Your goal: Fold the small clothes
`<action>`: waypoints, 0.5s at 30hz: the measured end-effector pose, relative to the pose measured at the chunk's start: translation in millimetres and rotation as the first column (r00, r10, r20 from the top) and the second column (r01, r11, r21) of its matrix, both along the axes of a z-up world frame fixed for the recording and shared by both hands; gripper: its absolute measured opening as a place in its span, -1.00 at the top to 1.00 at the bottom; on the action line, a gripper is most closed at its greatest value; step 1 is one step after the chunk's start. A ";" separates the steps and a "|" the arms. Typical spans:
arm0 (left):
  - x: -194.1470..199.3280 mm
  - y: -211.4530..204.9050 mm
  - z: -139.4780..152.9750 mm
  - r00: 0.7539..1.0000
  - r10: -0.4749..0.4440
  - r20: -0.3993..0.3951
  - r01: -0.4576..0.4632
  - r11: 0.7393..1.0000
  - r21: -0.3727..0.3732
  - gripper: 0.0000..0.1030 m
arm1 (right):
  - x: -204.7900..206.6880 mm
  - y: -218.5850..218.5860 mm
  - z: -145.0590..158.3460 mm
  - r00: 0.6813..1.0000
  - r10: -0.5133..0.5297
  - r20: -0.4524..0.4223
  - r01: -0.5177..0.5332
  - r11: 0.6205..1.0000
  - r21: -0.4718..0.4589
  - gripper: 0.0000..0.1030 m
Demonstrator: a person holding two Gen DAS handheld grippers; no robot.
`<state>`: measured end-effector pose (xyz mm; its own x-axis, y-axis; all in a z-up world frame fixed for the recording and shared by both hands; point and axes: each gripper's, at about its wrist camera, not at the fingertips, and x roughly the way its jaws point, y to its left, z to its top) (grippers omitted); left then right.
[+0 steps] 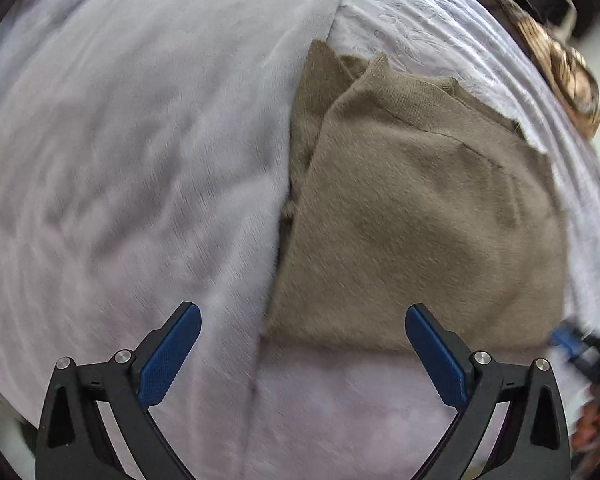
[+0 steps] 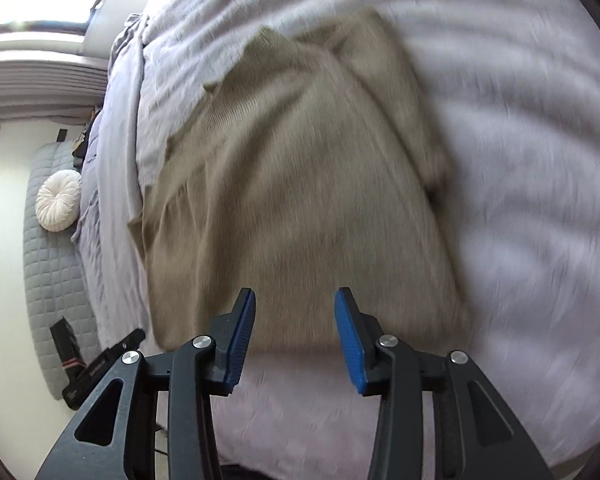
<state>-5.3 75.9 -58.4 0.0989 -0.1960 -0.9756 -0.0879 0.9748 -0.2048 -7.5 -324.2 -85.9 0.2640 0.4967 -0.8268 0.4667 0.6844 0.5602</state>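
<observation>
An olive-brown knit garment (image 1: 412, 220) lies folded on the pale lilac bedspread (image 1: 120, 160), with a collar or sleeve corner sticking out at its far end. My left gripper (image 1: 302, 314) hangs above the near left corner of the garment, jaws wide open and nothing between them. In the right wrist view the same garment (image 2: 300, 184) lies flat ahead. My right gripper (image 2: 296, 300) hovers over its near edge, jaws partly open and free of the cloth. The right gripper's blue pad (image 1: 564, 340) shows at the right edge of the left wrist view.
The bedspread (image 2: 520, 200) stretches around the garment on all sides. A patterned brown cloth (image 1: 560, 76) lies at the bed's far right edge. A round white cushion (image 2: 58, 200) rests on a grey quilted mat (image 2: 48, 288) beside the bed, with a dark object (image 2: 80, 360) nearby.
</observation>
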 end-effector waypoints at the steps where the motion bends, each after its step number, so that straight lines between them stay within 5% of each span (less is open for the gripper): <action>1: -2.5 0.2 -4.0 0.999 0.031 -0.026 -0.032 0.998 -0.045 -0.99 | -7.9 0.1 -3.0 1.000 -0.020 -0.012 0.020 1.000 0.015 0.11; 4: -13.6 0.0 -22.8 0.989 0.091 -0.113 -0.110 0.978 -0.176 -0.99 | -35.4 -6.7 -14.6 0.990 -0.128 -0.051 0.132 0.989 0.072 -0.01; 10: -19.7 14.5 -50.4 0.956 0.252 -0.153 -0.276 0.946 -0.169 -0.92 | -61.6 -29.0 -46.0 0.920 -0.387 -0.066 0.393 0.904 0.169 -0.04; 13: -18.5 30.8 -57.4 0.926 0.338 -0.168 -0.360 0.924 -0.126 -0.11 | -54.7 -35.5 -57.0 0.879 -0.474 -0.054 0.473 0.851 0.230 0.00; 14: -18.4 36.0 -57.5 0.920 0.358 -0.158 -0.380 0.914 -0.144 0.40 | -50.4 -36.3 -59.1 0.875 -0.481 -0.061 0.481 0.845 0.235 0.45; 15: -17.8 37.8 -55.1 0.924 0.354 -0.145 -0.374 0.915 -0.150 0.54 | -46.1 -38.2 -59.3 0.878 -0.473 -0.073 0.476 0.850 0.224 0.79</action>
<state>-23.1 113.7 -113.5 0.0871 -0.3328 -0.9390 -0.4624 0.8213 -0.3340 -53.6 -362.4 -145.2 0.5051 0.4889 -0.7112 0.7110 0.2314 0.6640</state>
